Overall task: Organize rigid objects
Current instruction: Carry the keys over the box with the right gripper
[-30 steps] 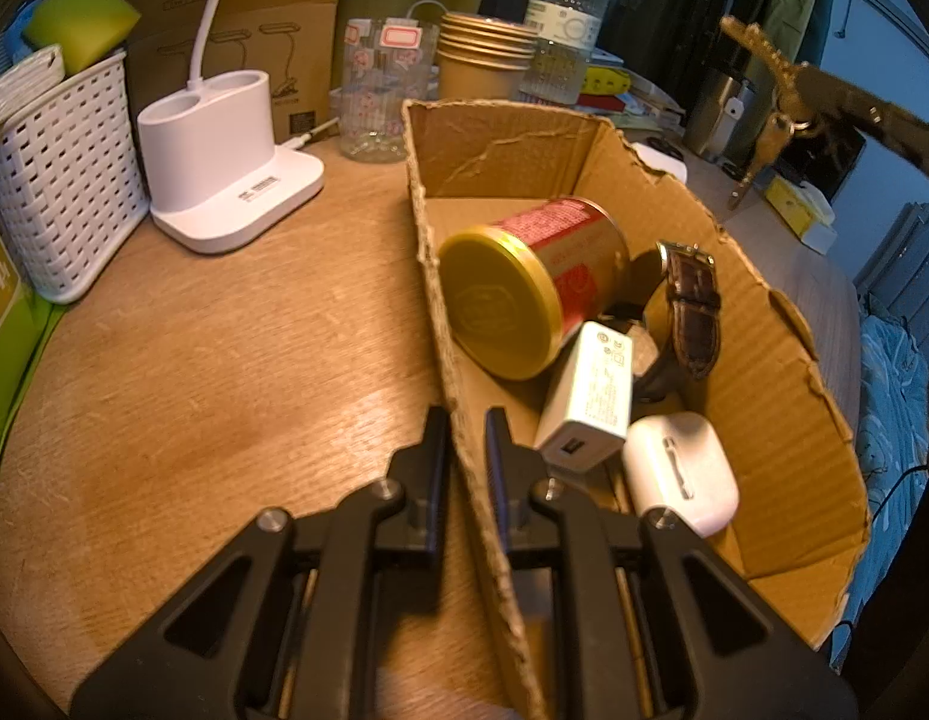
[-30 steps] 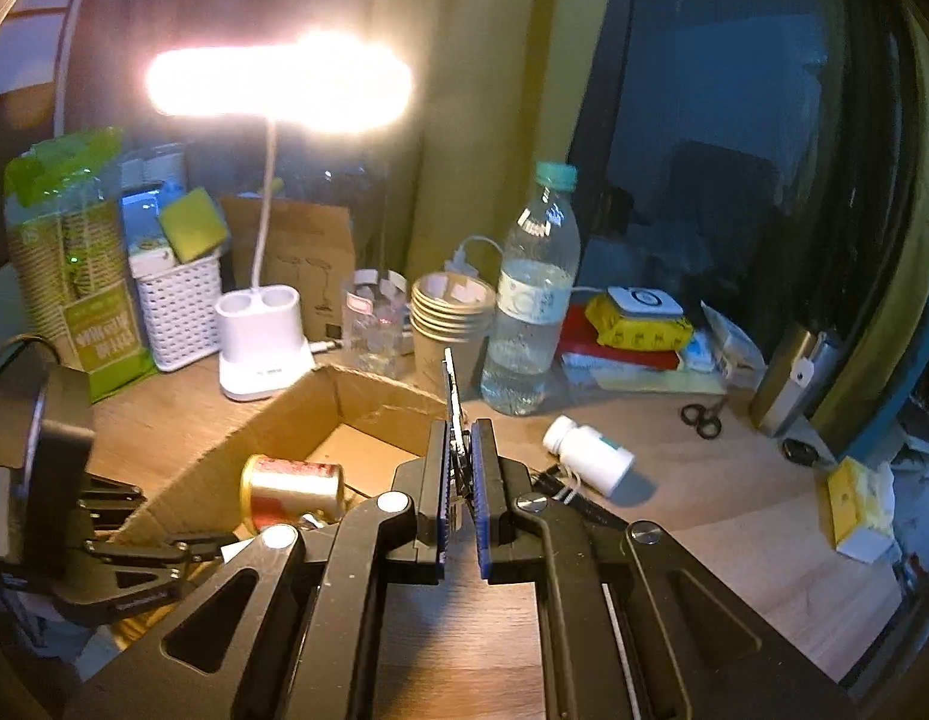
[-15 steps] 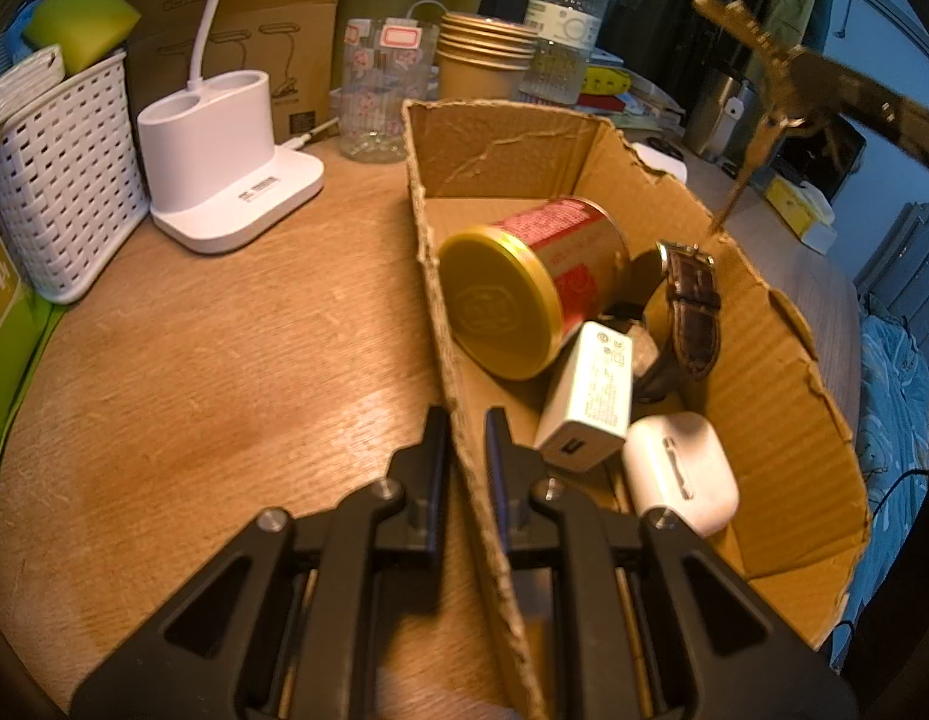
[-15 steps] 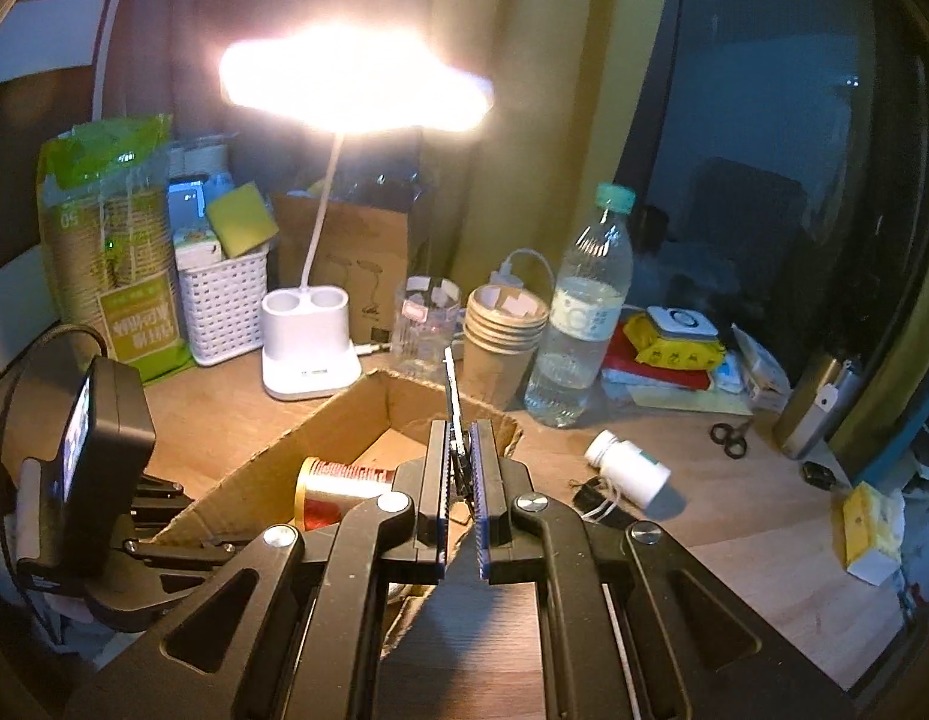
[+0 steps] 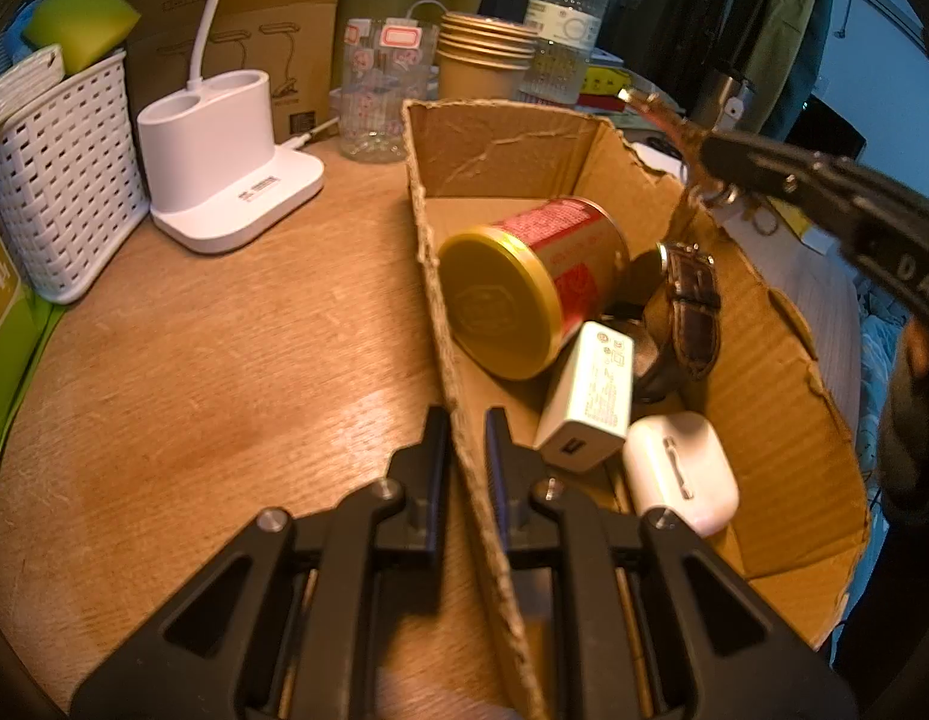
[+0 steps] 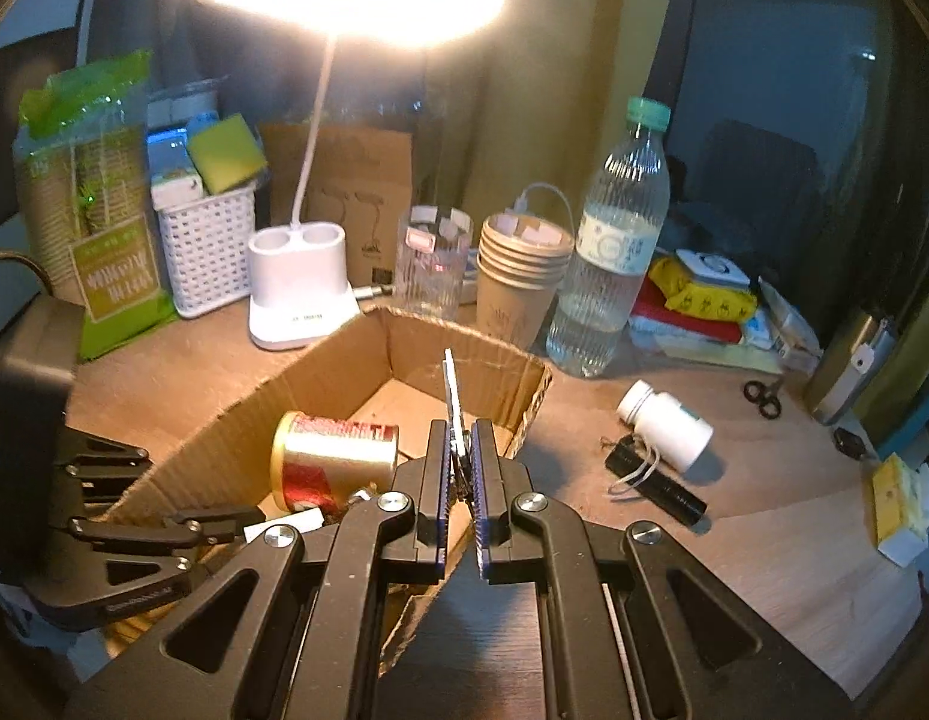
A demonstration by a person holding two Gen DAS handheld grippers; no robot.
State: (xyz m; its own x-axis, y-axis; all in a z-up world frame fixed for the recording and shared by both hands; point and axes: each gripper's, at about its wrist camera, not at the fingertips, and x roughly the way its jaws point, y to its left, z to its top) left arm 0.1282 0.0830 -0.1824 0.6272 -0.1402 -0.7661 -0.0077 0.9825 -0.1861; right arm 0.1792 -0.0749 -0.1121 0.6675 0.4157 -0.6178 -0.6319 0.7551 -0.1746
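My left gripper (image 5: 467, 438) is shut on the near wall of an open cardboard box (image 5: 782, 372). In the box lie a gold-lidded red can (image 5: 524, 282), a white charger (image 5: 590, 396), a white earbud case (image 5: 680, 474) and a brown leather watch (image 5: 689, 306). My right gripper (image 6: 462, 450) is shut on a bunch of keys (image 6: 452, 396) and holds it over the box's right edge; in the left wrist view the keys (image 5: 674, 126) hang above the box's far right wall. The box (image 6: 320, 378) and can (image 6: 332, 456) also show below the right gripper.
On the wooden table (image 5: 194, 360) stand a white lamp base (image 5: 224, 162), a white basket (image 5: 56, 180), a glass (image 6: 431, 264), stacked paper cups (image 6: 518, 282) and a water bottle (image 6: 614, 252). A white pill bottle (image 6: 668, 420), a black flashlight (image 6: 656, 480) and scissors (image 6: 764, 399) lie to the right.
My right gripper has moved down and toward the box with the keys, which now hang over its right wall. My left gripper has stayed on the box wall.
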